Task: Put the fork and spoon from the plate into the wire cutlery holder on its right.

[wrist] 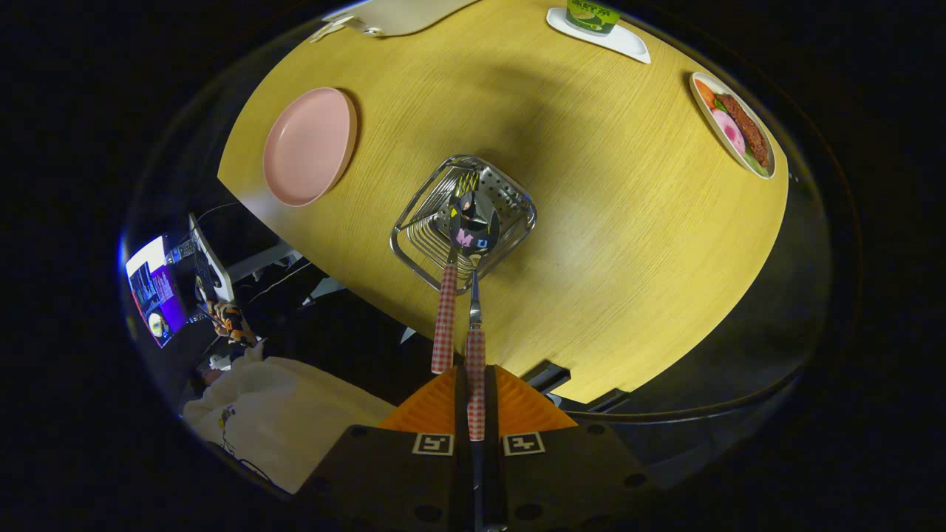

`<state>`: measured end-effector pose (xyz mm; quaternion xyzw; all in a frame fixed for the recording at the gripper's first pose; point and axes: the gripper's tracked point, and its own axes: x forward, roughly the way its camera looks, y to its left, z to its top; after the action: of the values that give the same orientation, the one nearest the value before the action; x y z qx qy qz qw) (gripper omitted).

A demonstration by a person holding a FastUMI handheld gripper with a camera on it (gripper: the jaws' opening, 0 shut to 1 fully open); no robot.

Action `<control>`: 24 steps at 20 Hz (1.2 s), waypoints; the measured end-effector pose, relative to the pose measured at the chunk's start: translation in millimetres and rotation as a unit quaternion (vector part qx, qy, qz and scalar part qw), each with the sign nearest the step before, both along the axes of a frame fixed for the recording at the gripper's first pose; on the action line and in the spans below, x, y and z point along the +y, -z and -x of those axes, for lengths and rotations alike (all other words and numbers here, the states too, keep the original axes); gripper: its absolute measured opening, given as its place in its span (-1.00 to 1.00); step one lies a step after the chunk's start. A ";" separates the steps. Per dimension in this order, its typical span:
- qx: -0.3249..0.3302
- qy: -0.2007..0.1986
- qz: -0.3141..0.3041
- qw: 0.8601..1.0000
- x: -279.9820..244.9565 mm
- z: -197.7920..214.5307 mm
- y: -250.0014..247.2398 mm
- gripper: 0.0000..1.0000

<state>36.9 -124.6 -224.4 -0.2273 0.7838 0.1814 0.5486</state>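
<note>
Brightness: wooden table well lit, warm yellow; surroundings beyond it dim to black
Light source: seemingly overhead, a paler sheen on the table right of the wire holder
Shadows: broad soft dark patch on the table beyond the holder
Glare: spoon bowl mirrors coloured reflections; bright glow from a screen
Distortion: strong fisheye, table edge bowed, pink plate squeezed oval
Focus: centre crisp, wood grain clear; gripper, clamped on the spoon handle, slightly soft

Camera on tongs, high, facing down at table.
</note>
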 end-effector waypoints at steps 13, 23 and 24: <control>0.009 0.046 0.004 0.999 23.4 -21.3 16.9 -0.65; -0.067 0.084 -0.092 0.990 51.6 -24.7 -23.9 0.91; -0.081 0.083 -0.101 0.988 53.1 -23.7 -29.8 1.00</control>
<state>60.6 -71.5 -194.6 -0.1187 0.7309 0.1947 0.6433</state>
